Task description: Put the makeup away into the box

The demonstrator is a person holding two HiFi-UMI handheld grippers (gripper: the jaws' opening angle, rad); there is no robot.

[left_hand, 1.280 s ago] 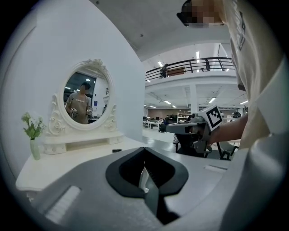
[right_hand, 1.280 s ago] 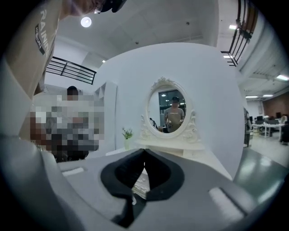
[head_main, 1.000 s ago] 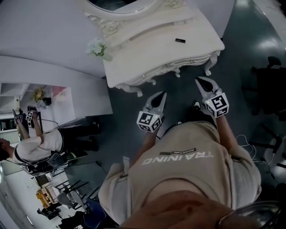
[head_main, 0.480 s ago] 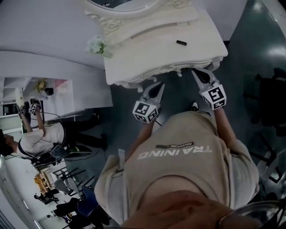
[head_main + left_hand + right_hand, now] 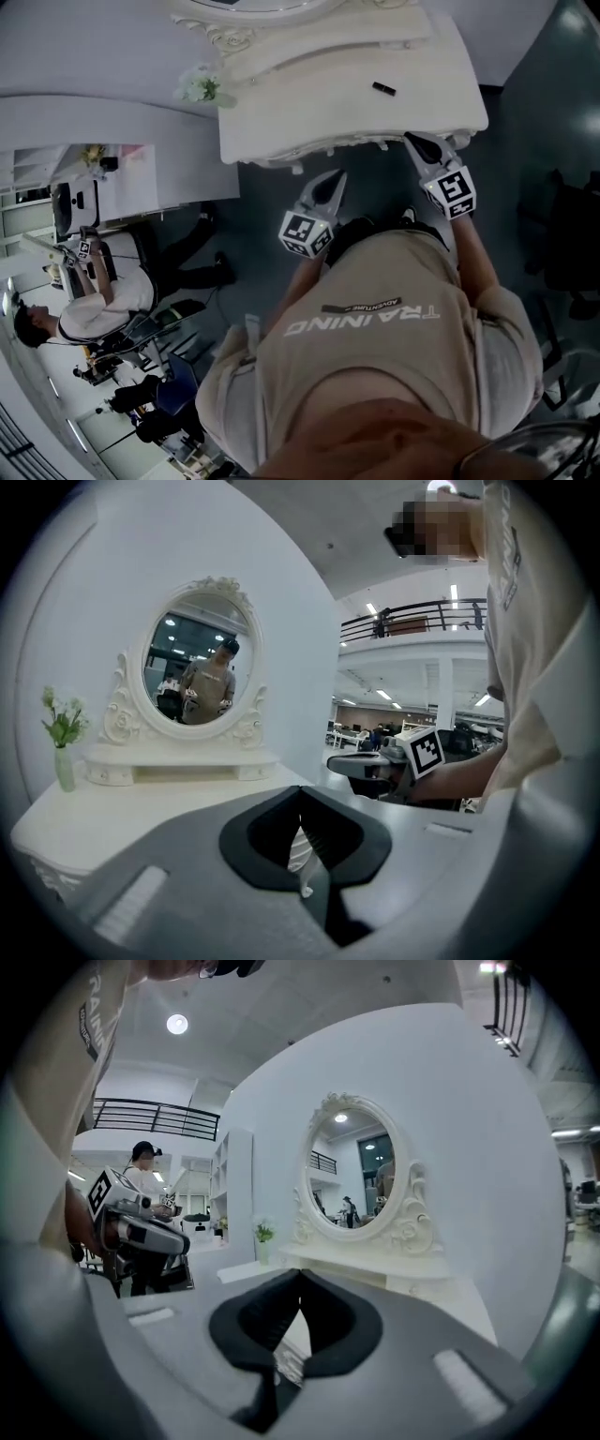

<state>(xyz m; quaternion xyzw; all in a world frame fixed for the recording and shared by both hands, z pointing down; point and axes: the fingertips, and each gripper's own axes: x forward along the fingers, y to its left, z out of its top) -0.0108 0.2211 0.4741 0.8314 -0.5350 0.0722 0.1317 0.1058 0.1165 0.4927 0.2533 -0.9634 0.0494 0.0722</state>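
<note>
A small black makeup item [image 5: 382, 89] lies on the white dressing table [image 5: 309, 108], toward its right side. Both grippers point at the table's front edge. My left gripper [image 5: 338, 175] is shut and empty, just short of the edge. My right gripper [image 5: 413, 140] is shut and empty too, with its tip at the carved front edge. In the left gripper view the jaws [image 5: 300, 795] meet in front of the tabletop [image 5: 141, 808] and the oval mirror [image 5: 199, 663]. The right gripper view shows its jaws [image 5: 300, 1279] closed before the same mirror [image 5: 354, 1180].
A vase of white flowers [image 5: 199, 87] stands at the table's back left corner. A raised shelf [image 5: 178, 766] runs under the mirror. Another person [image 5: 98, 295] with grippers stands to the left, beside a white partition [image 5: 112, 141]. Dark chairs [image 5: 572, 230] stand at the right.
Both grippers have moved forward toward the dressing table; the right one has gone from clear of the front edge to touching distance. Both stayed shut. The person at left shifted.
</note>
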